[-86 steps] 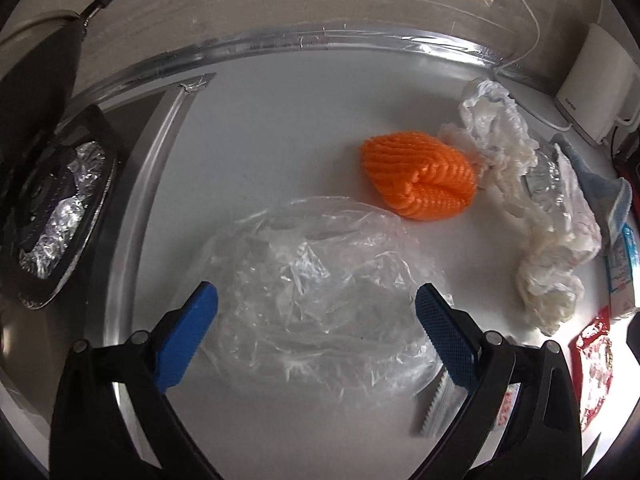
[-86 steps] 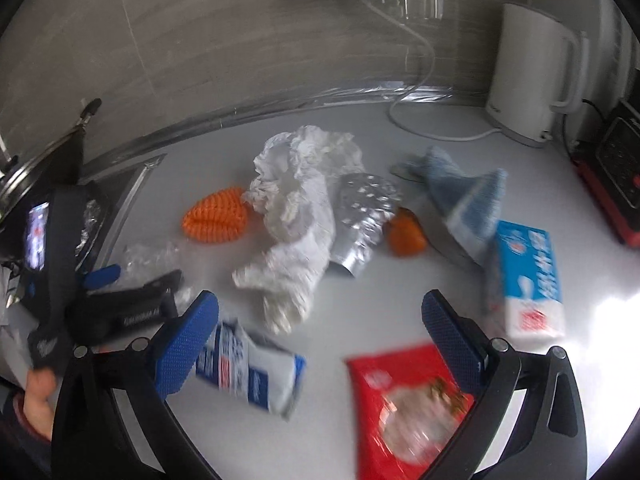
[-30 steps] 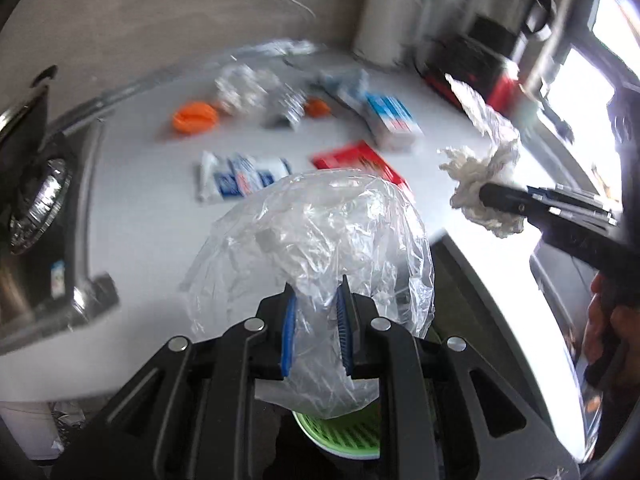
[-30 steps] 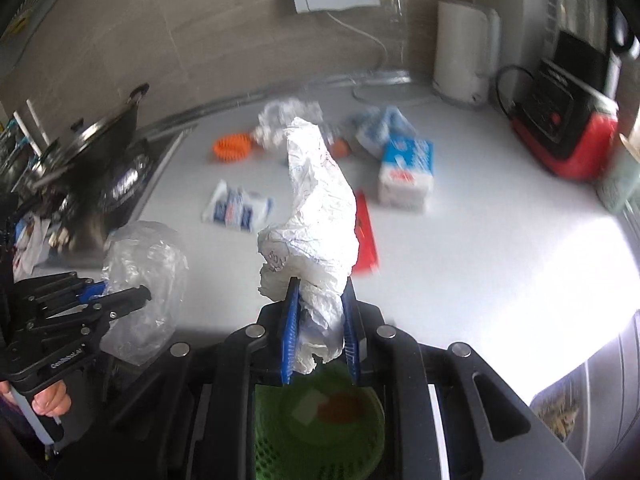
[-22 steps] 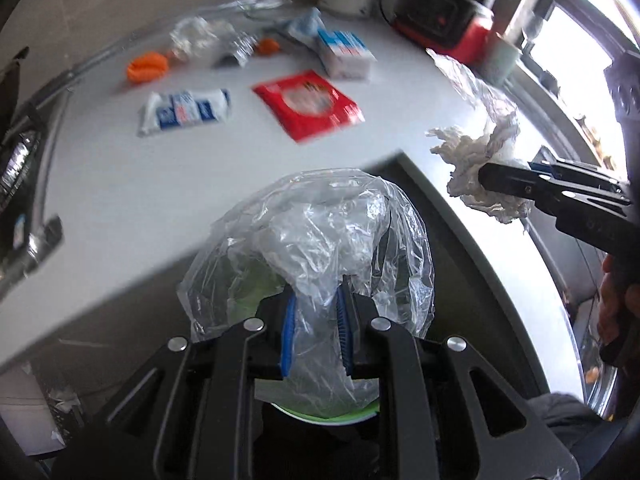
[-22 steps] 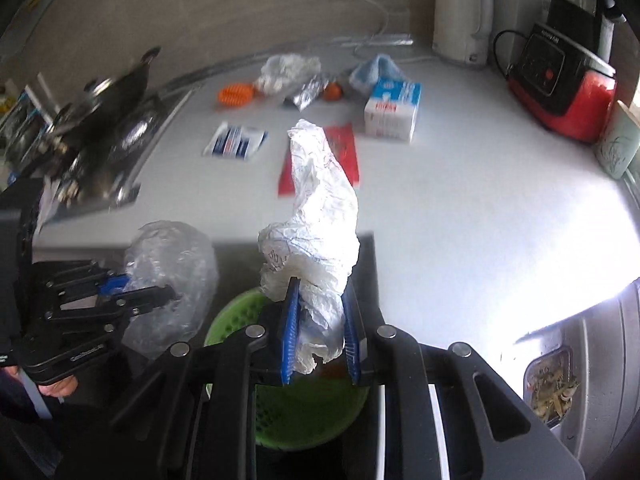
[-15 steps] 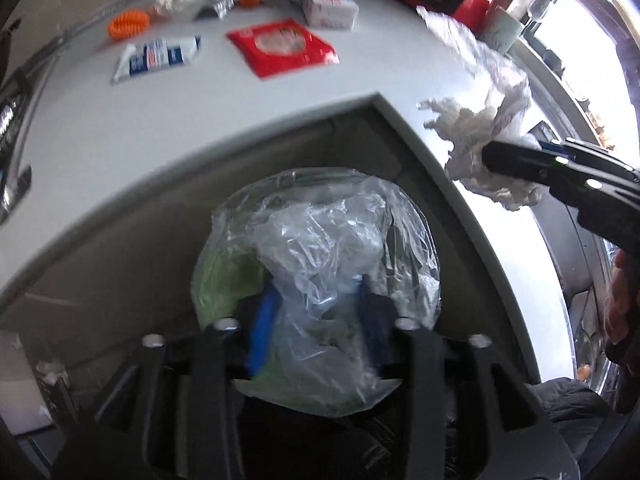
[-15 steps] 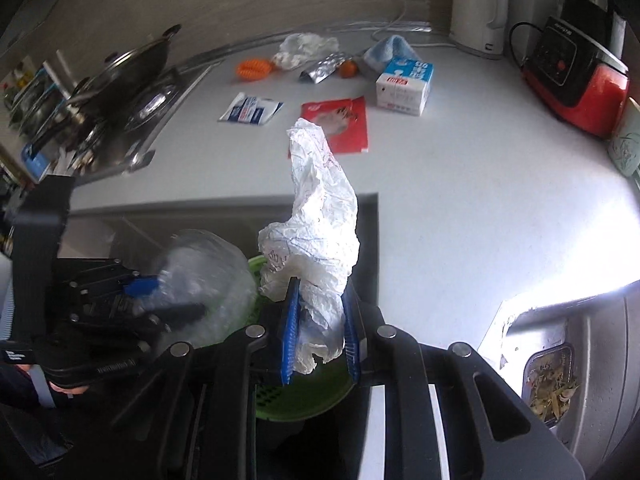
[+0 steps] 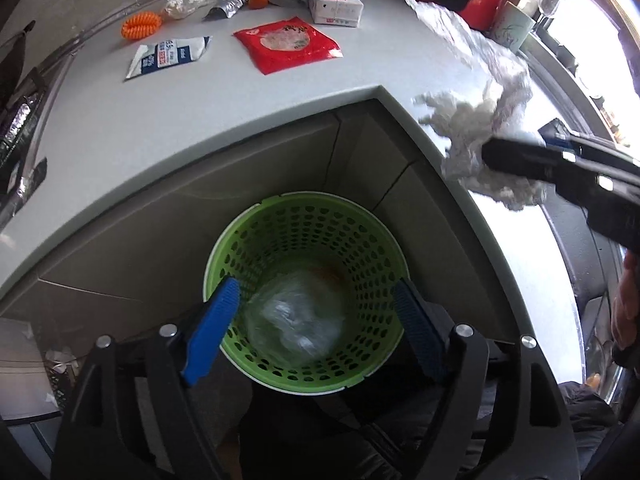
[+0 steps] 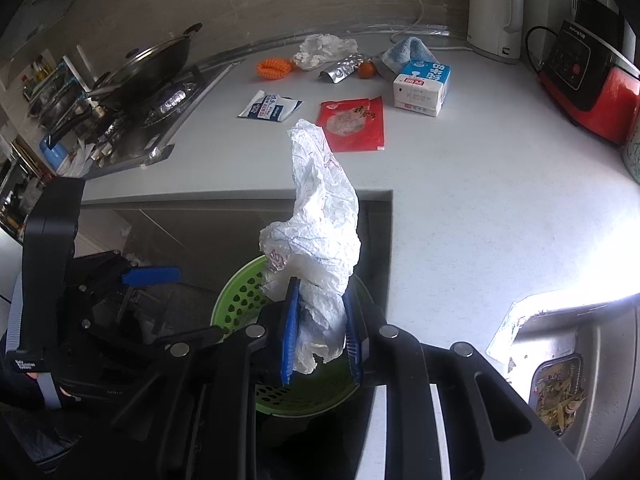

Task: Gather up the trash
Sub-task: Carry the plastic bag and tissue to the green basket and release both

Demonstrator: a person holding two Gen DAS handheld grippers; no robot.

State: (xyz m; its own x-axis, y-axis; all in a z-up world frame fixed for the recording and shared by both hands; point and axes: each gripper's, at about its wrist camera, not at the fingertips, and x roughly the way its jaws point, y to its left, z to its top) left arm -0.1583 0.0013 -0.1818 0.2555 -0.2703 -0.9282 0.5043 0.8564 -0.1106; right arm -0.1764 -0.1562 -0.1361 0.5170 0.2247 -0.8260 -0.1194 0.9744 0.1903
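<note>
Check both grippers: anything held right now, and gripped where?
Right gripper pinches the crumpled white wrapper near its lower end. Left gripper holds nothing; its jaws are opening over the green basket, clear bag lying inside.

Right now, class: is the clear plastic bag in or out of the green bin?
In: the clear plastic bag lies at the green bin's bottom.

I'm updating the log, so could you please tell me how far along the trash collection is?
Done: a clear plastic bag lies in the green perforated bin, under the opening left gripper. In hand: the right gripper pinches crumpled white paper above it. Left: a red packet and other litter on the counter.
</note>
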